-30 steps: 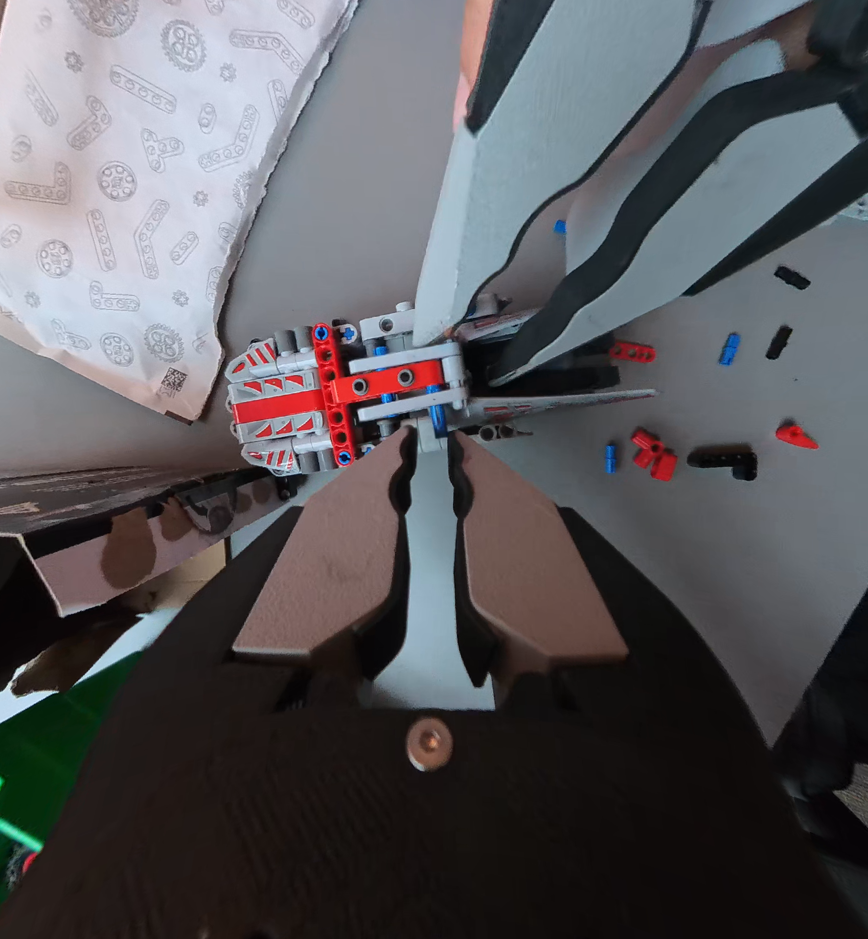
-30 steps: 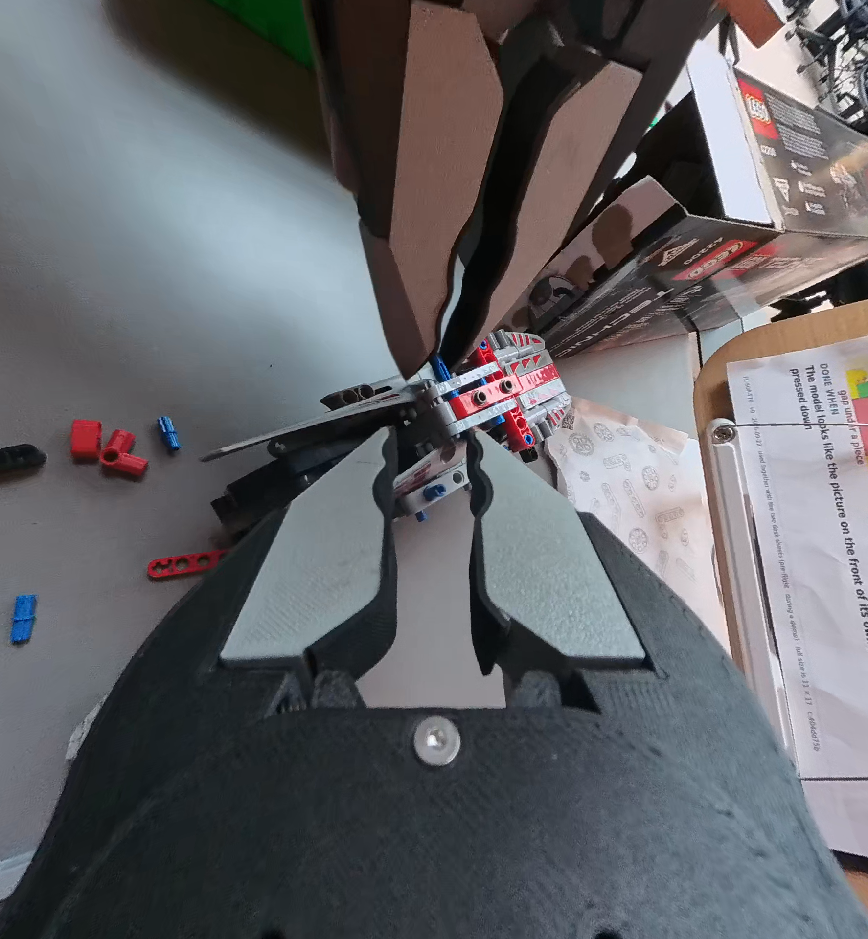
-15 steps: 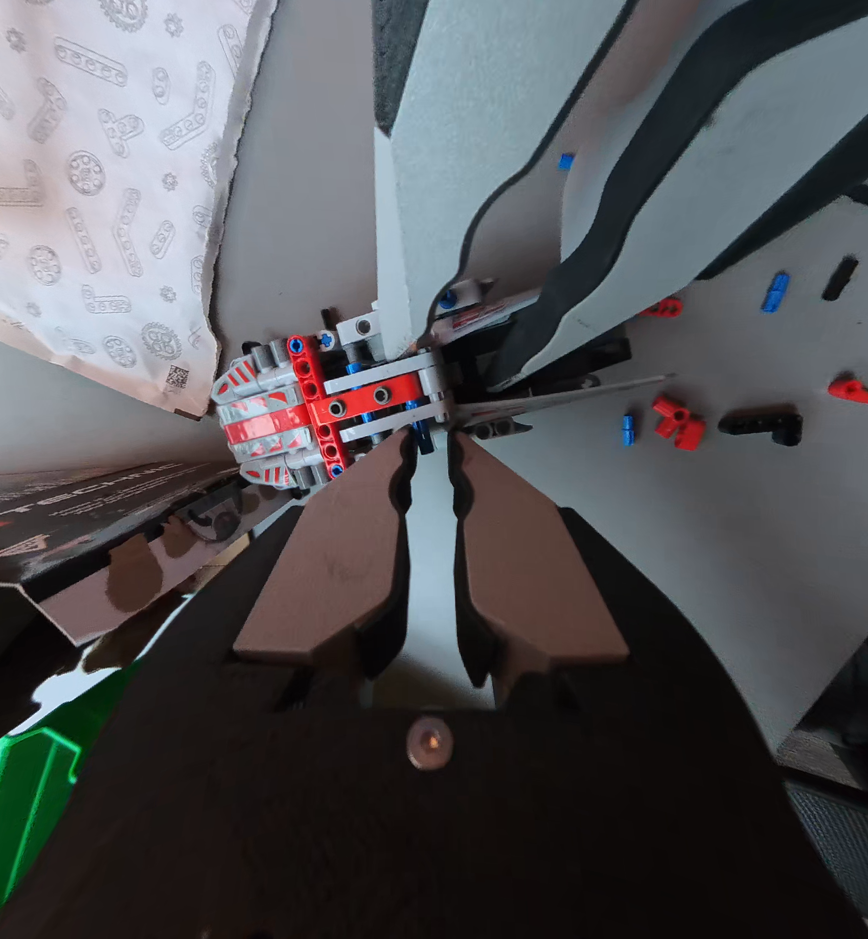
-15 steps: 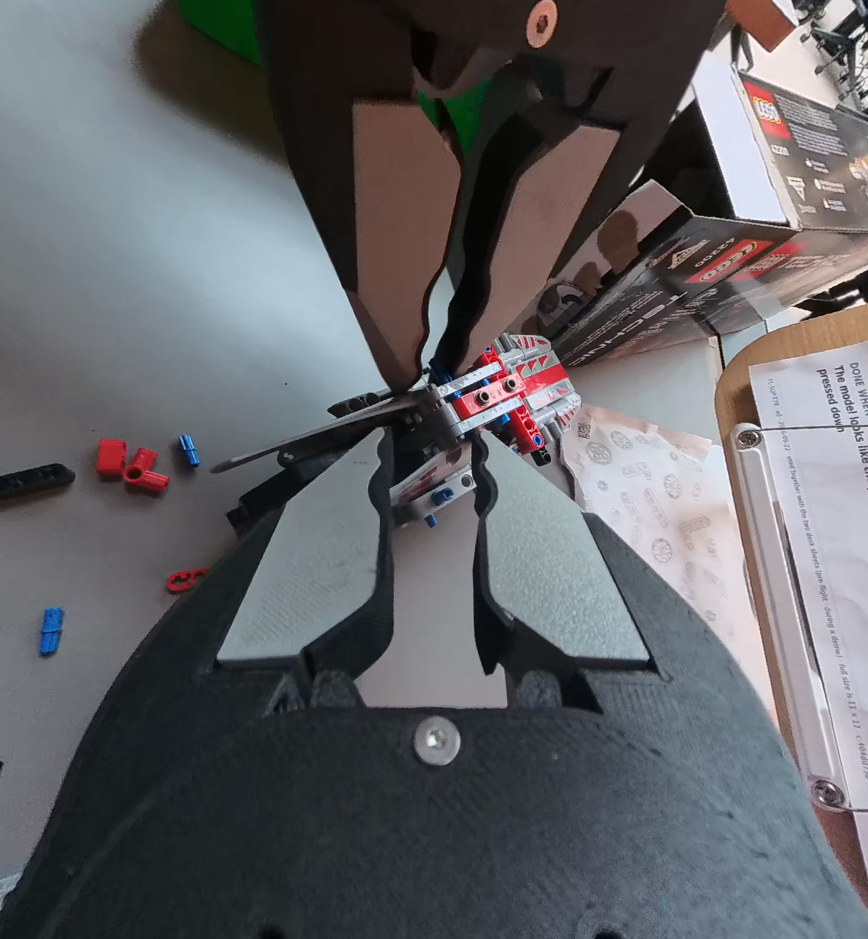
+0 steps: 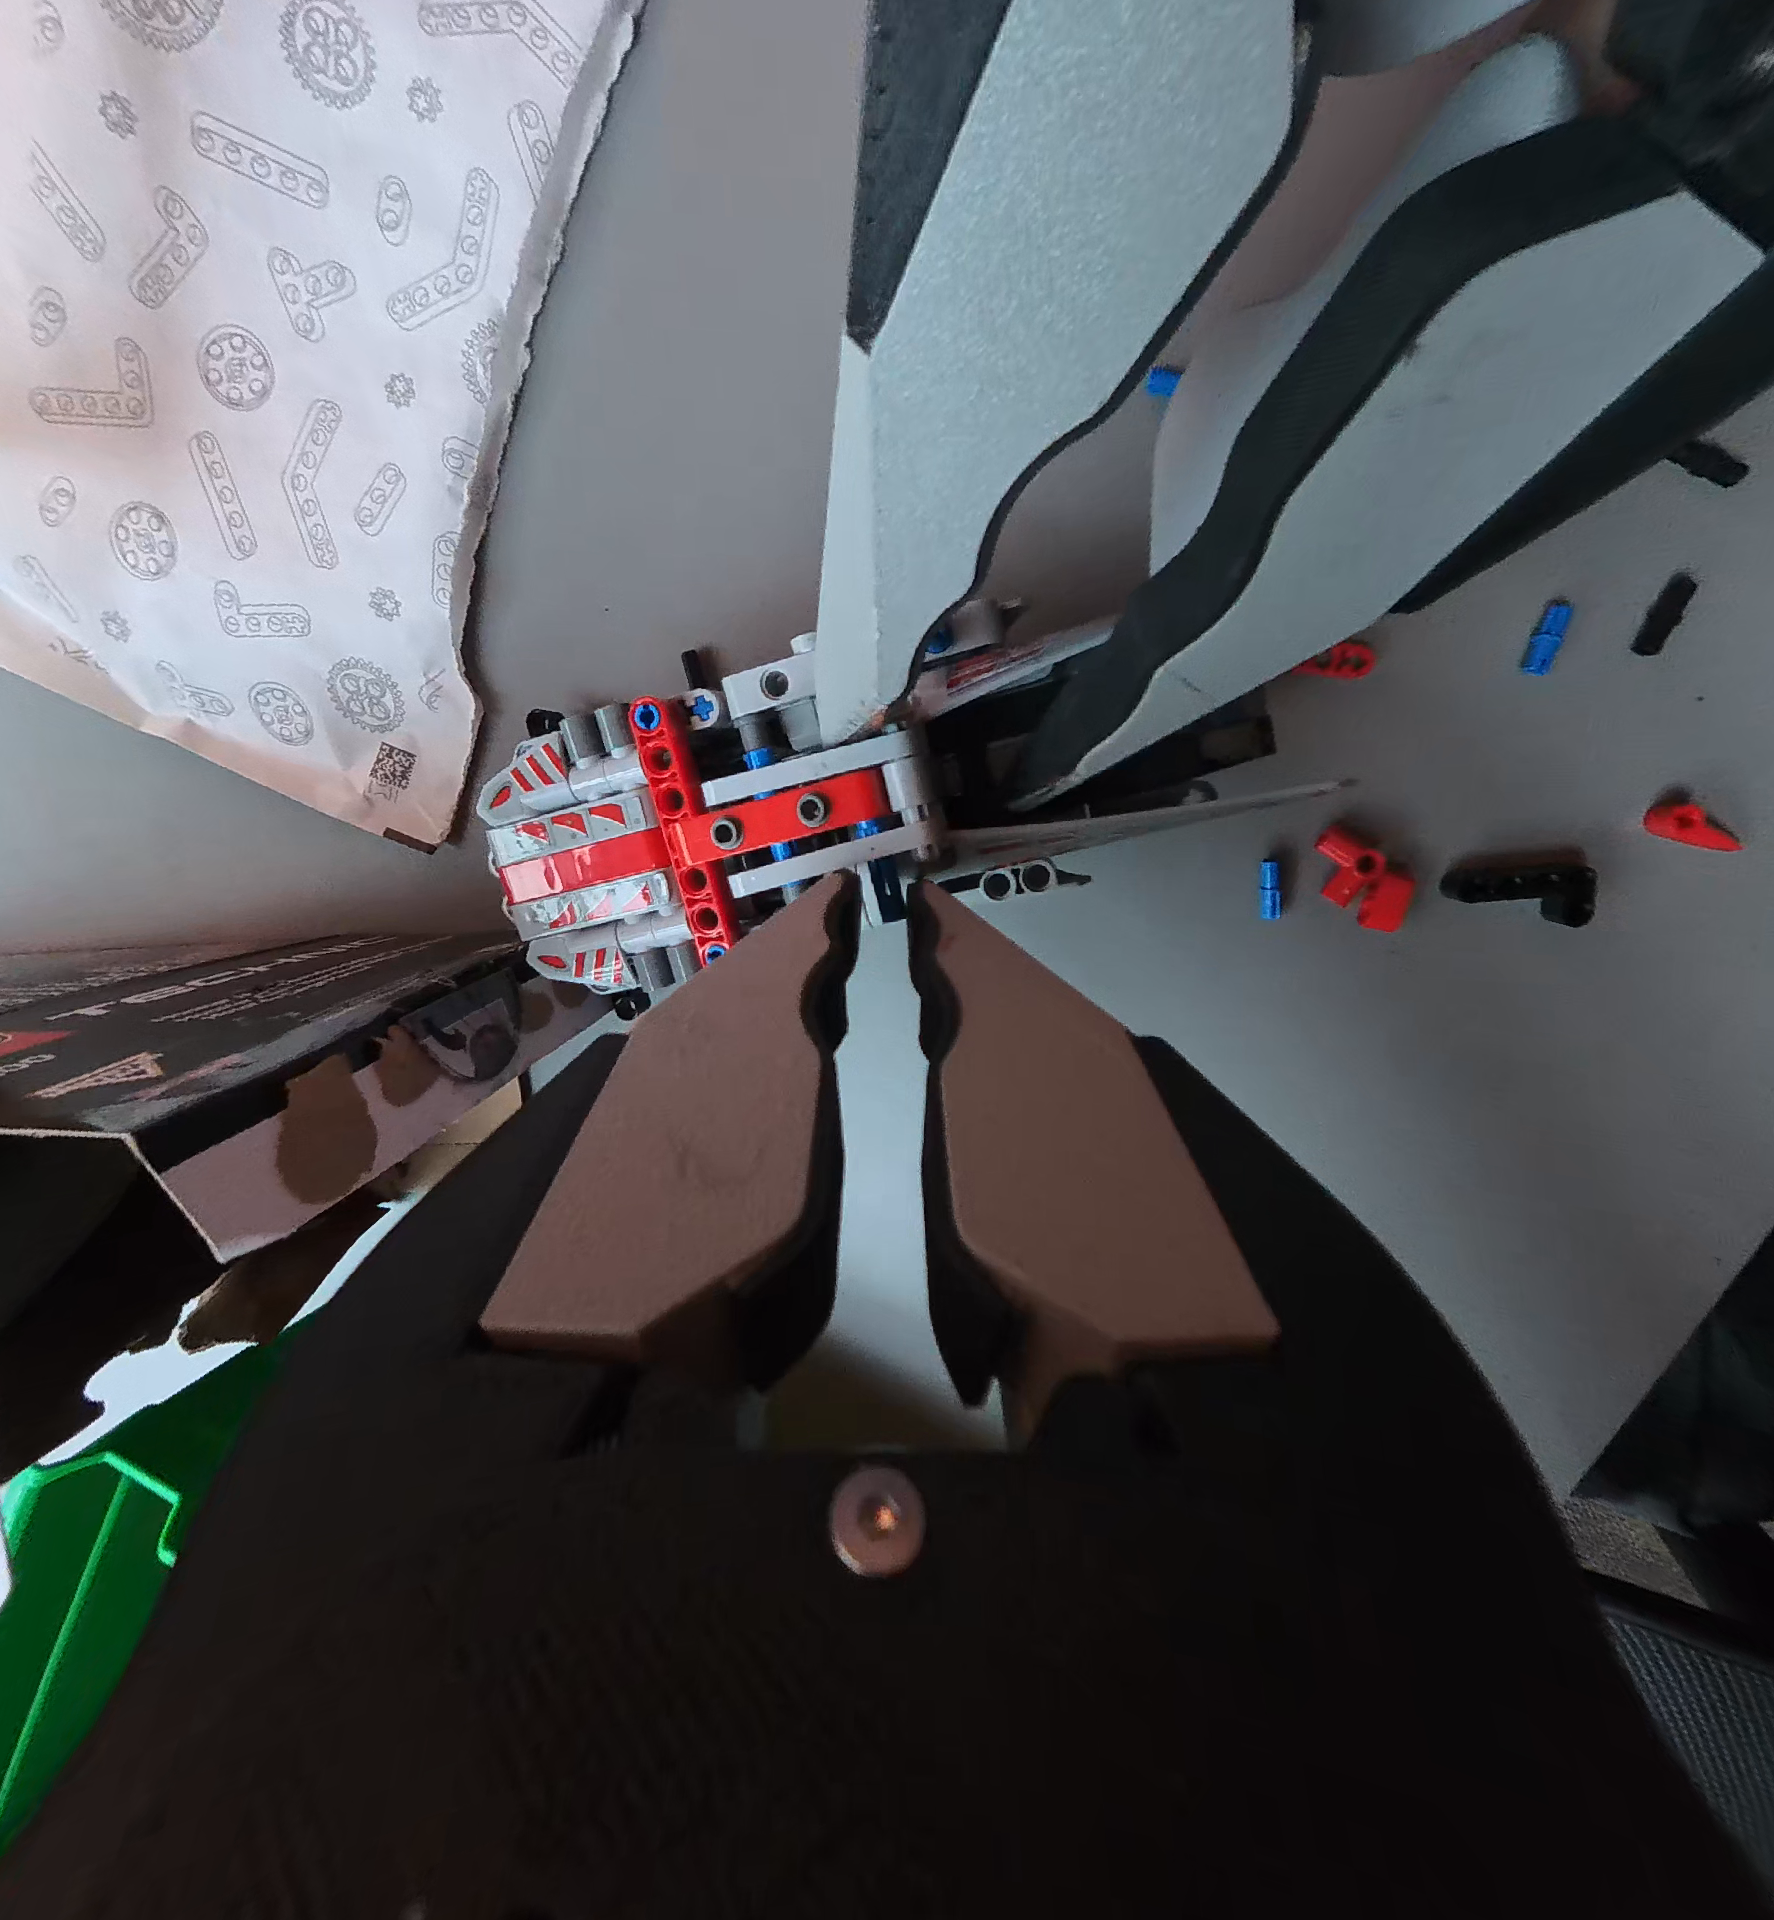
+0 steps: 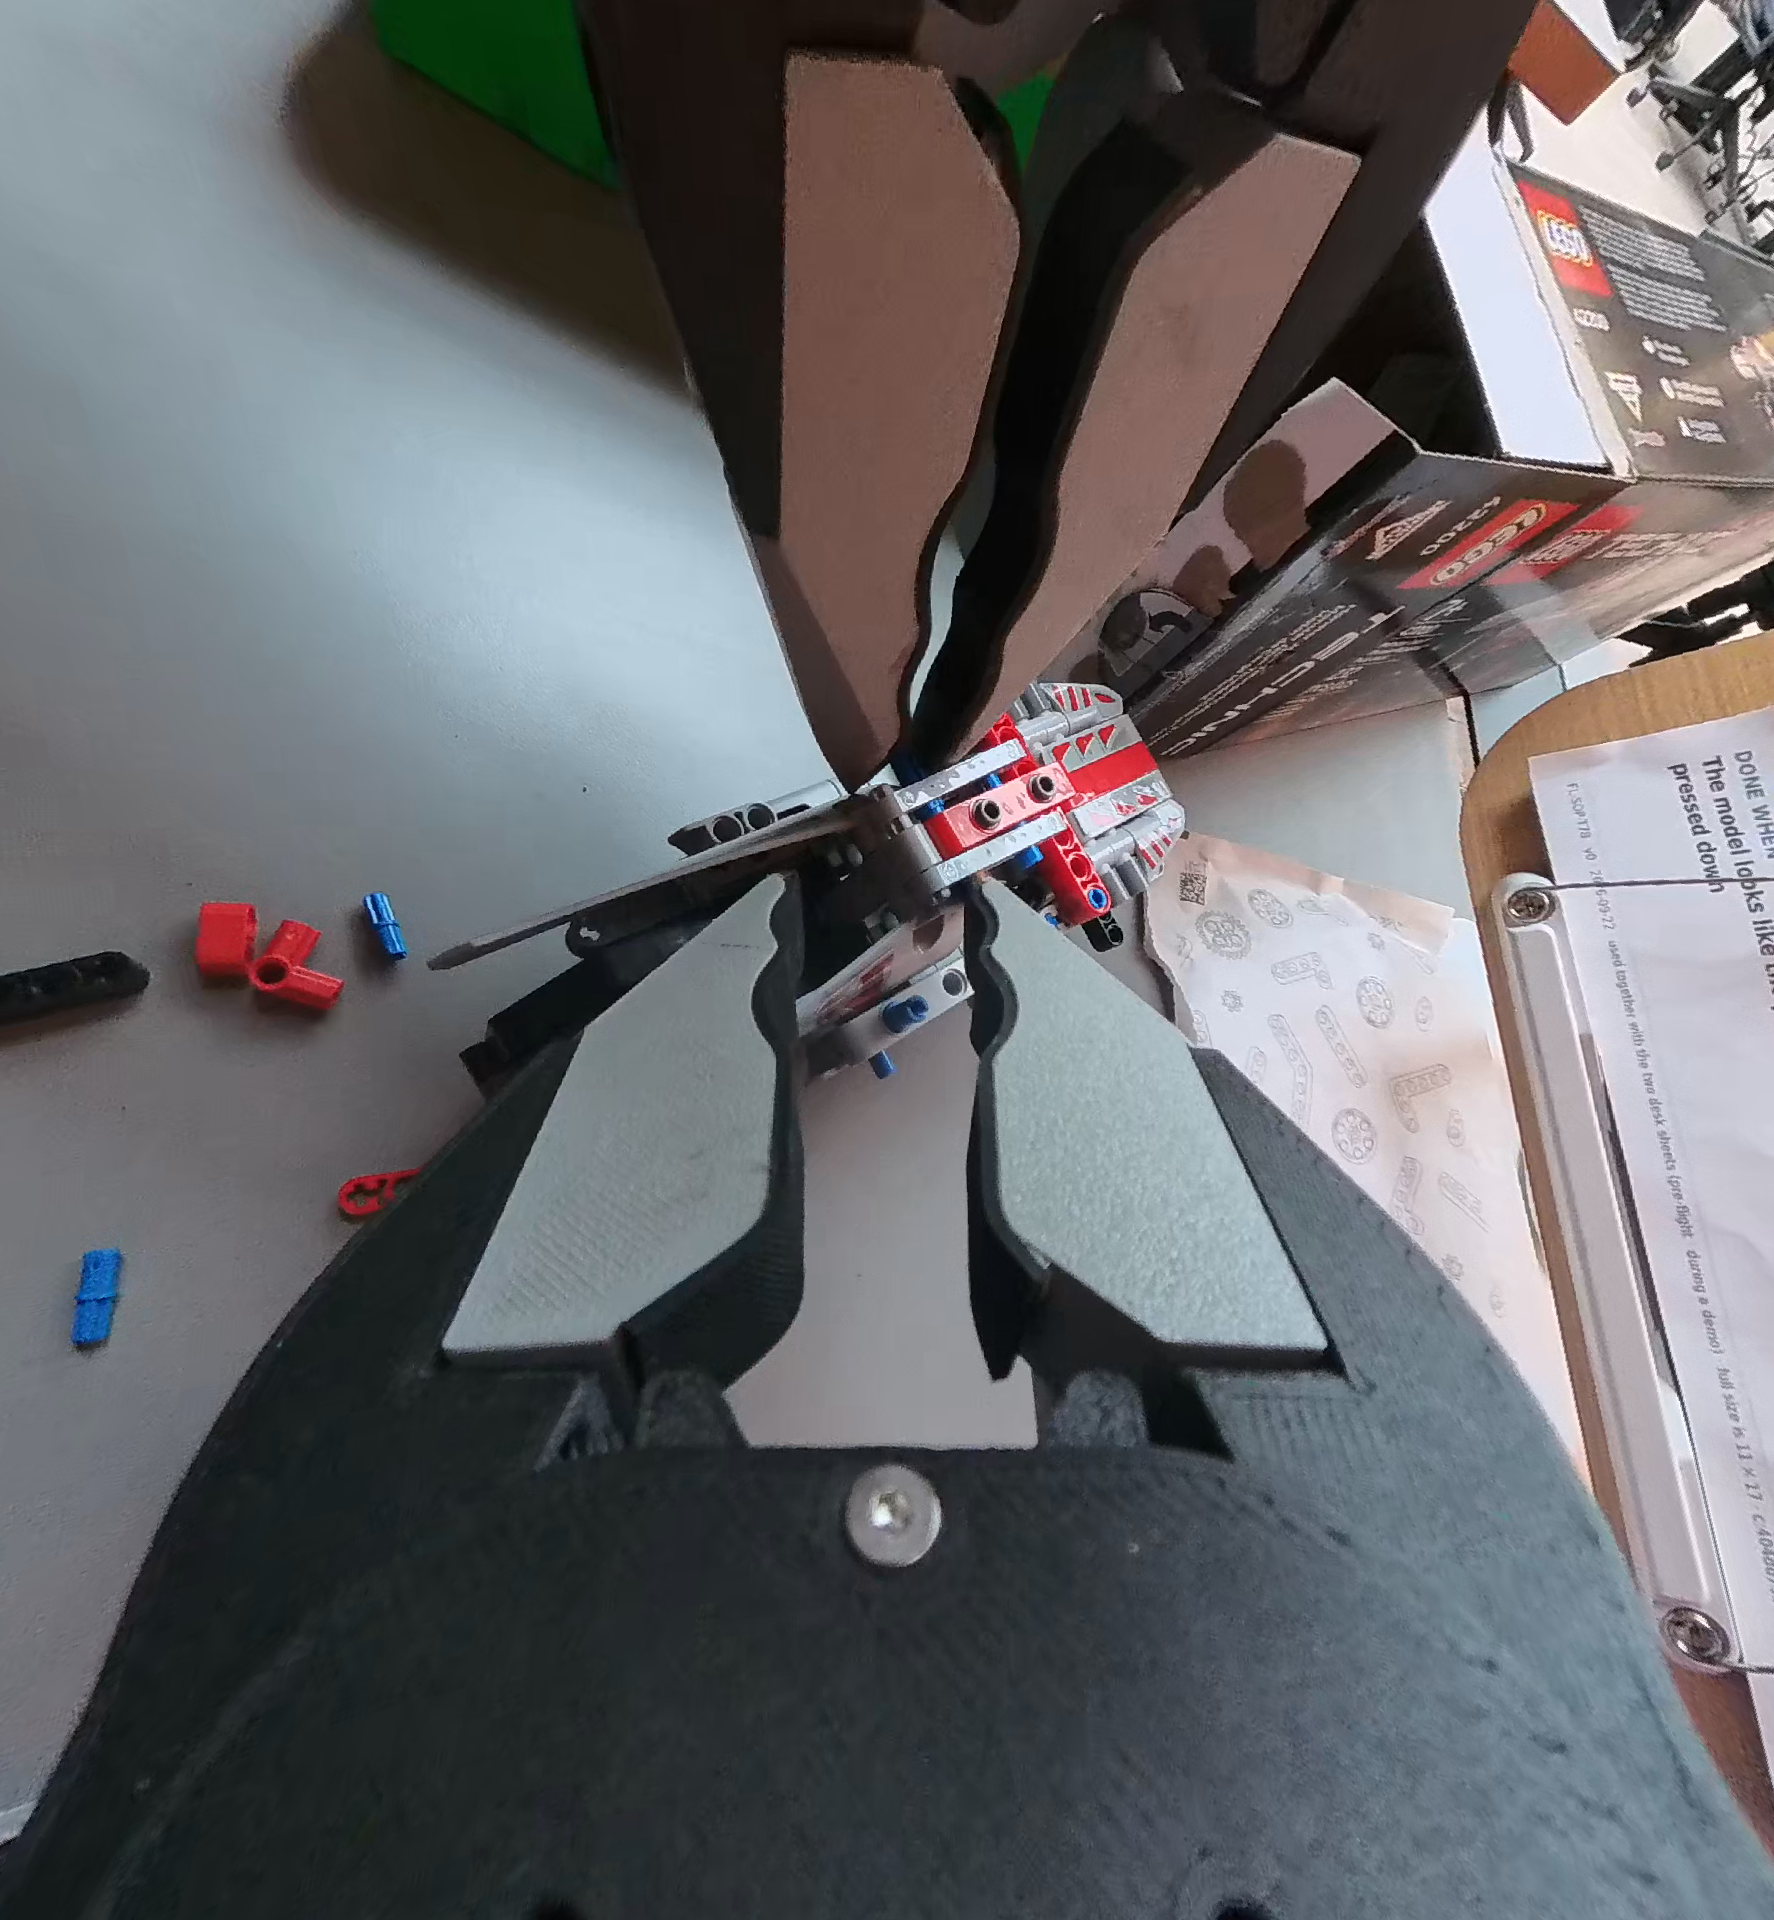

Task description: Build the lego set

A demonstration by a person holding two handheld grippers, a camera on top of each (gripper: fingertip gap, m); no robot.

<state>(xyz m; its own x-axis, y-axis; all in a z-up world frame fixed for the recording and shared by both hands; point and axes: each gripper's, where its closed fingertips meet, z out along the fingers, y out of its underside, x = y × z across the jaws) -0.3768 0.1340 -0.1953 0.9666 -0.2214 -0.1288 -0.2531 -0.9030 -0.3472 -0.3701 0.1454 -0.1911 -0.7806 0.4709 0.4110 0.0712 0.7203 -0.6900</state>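
The lego model (image 5: pixel 696 831), red and grey with a long thin grey blade, sits low over the grey table between both grippers. My left gripper (image 5: pixel 878 894), with brown fingers, is shut on a blue pin at the model's near edge. My right gripper (image 6: pixel 878 935), with grey fingers, is shut on the model (image 6: pixel 1018 821) at a white part with a blue pin. In the left wrist view the right gripper (image 5: pixel 976 675) comes in from the top. In the right wrist view the left gripper (image 6: pixel 904 748) comes down from above. The model's underside is hidden.
Loose parts lie on the table: red connectors (image 5: pixel 1366 868) (image 6: pixel 265 956), a black beam (image 5: pixel 1517 883), blue pins (image 5: pixel 1272 888) (image 6: pixel 95 1294). A printed paper bag (image 5: pixel 218 364), the set's box (image 6: pixel 1485 582), a green block (image 5: pixel 62 1558) and a clipboard (image 6: pixel 1548 1143) stand around.
Both grippers keep their hold on the model. The left gripper has tilted more upright over it, and the model has turned slightly; the loose parts have not moved.
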